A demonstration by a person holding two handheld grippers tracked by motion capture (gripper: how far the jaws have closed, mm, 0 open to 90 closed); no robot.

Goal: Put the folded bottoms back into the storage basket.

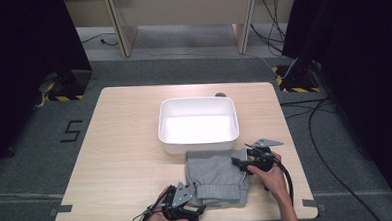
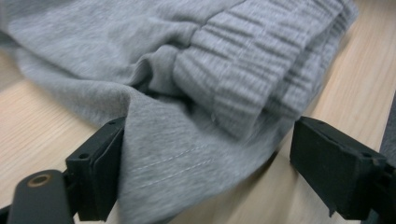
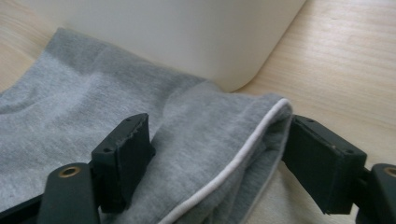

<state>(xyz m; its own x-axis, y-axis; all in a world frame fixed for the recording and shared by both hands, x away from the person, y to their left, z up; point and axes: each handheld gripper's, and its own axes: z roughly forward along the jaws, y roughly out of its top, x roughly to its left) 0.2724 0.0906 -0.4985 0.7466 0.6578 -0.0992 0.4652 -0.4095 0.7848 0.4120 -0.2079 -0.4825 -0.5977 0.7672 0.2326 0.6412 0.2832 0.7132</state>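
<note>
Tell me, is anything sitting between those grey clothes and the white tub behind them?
Nothing visible: the folded grey garment lies right against the near wall of the white tub. Both grippers' open fingers already straddle the cloth's edges.

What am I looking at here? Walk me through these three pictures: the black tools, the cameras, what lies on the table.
No robot here: a person holds a two-jaw tool in each hand. The high view looks down from above the person's side of the wooden table. On it stands a white tub, and just in front of that lies a folded grey garment with a ribbed band.

The other two pictures come from cameras riding on the tools, looking along their black jaws. The left gripper is open around the garment's near corner, by the ribbed band. The right gripper is open around an edge with white piping, close to the tub. Neither has closed on the cloth.
</note>
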